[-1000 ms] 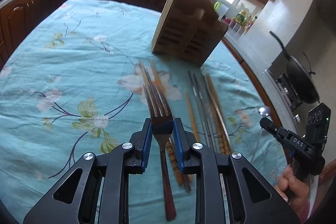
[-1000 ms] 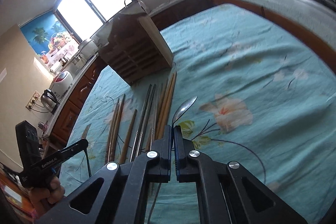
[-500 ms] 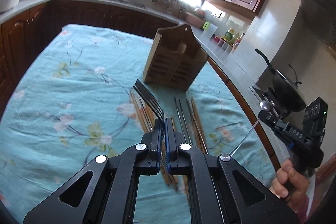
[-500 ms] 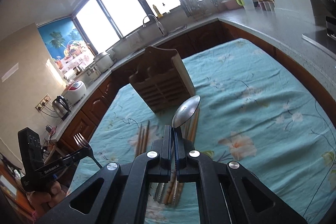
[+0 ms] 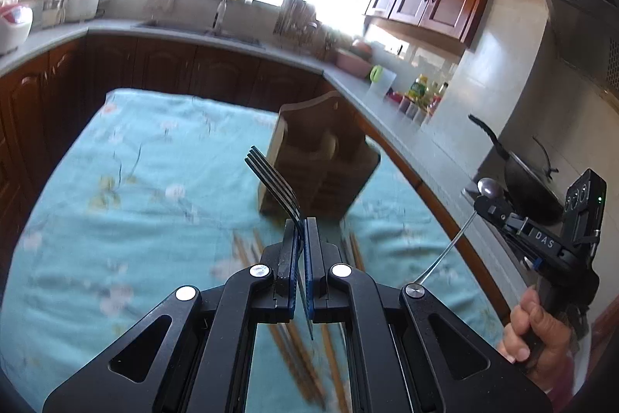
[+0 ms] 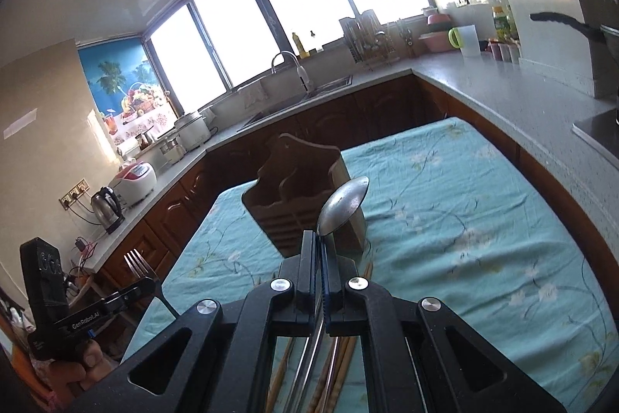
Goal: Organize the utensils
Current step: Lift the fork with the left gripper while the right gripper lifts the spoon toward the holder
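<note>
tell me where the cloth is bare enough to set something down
Bare teal floral tablecloth lies left of the brown wooden utensil holder, and again to its right toward the grey counter. It is crowded in front of the holder, where the wooden chopsticks lie in a row.

Right hand-held gripper (image 6: 319,250) clamps a spoon (image 6: 342,206); wooden holder (image 6: 298,196) stands beyond.

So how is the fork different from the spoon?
The fork ends in thin dark prongs, while the spoon ends in one smooth rounded bowl. The fork is gripped by the left tool; the spoon is gripped by the right tool. Both are metal, lifted above the teal tablecloth with heads pointing up, near the wooden holder.
</note>
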The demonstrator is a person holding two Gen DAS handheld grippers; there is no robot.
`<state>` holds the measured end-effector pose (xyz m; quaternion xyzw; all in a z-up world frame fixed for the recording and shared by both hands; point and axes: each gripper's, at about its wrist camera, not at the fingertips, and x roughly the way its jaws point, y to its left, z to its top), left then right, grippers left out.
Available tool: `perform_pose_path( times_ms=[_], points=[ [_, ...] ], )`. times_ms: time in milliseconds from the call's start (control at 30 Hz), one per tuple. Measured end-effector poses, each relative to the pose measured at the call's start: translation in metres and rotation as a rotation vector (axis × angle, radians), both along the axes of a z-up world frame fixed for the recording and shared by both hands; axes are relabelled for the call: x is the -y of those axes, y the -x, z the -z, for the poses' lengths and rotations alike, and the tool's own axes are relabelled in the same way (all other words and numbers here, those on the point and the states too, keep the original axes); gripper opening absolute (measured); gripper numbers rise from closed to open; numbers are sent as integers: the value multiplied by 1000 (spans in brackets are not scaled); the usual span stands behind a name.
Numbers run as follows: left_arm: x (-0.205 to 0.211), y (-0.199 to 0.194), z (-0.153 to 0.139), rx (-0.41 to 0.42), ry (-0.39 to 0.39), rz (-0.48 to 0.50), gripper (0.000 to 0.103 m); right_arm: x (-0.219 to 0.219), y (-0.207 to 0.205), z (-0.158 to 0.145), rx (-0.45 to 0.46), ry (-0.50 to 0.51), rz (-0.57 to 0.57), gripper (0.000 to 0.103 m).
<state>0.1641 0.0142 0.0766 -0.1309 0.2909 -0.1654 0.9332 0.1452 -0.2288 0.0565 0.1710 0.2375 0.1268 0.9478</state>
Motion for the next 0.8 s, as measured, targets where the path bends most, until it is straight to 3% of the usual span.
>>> perform_pose_path(
  times_ms=[500,667,800],
  points=[
    [26,-117,-65,197,-22,-75,2,-12,-96,-57,202,101,79,2],
    [39,-159,-53,187,-41,-82,2,-17,-132,-56,223,136,105,2],
    [48,-179,-28,149,-53,-74,2,-26,-154,-34,187,166,91,2]
  ],
)
